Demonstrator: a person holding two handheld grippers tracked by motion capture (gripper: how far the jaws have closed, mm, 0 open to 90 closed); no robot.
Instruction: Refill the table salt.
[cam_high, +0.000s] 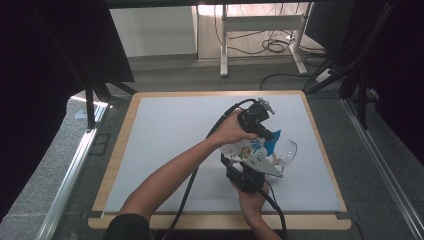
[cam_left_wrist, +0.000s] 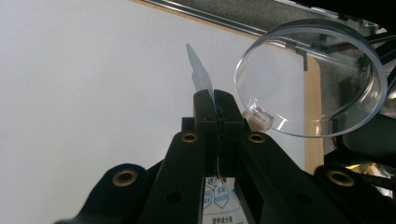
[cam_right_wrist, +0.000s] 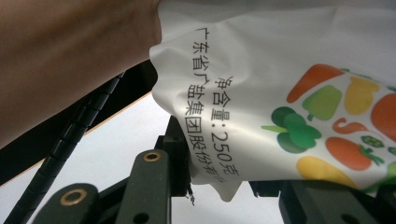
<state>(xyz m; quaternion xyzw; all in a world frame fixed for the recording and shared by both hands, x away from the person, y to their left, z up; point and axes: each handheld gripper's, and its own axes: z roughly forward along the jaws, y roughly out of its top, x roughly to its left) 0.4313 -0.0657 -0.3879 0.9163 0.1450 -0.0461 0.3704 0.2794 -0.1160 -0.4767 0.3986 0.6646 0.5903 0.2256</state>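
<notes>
High view | salt pouch (cam_high: 248, 150) held off the white mat (cam_high: 165, 145), tilted toward clear glass bowl (cam_high: 286, 151) just beside it, likely for pouring | left gripper (cam_left_wrist: 215, 103) pinched tight on pouch's blue top corner to steer it | right gripper (cam_right_wrist: 219, 184) clamps pouch's lower edge, supporting the weight

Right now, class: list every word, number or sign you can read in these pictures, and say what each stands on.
"广东省广盐集团股份有" on the white bag, running down beside the vegetable pictures; its last characters are cut off.
"净含量:250克" on the same bag, in the line next to it.
Blue print on the bag below the left gripper: too small to read.
A blue character on the bag in the high view: blurred, unreadable.
</notes>
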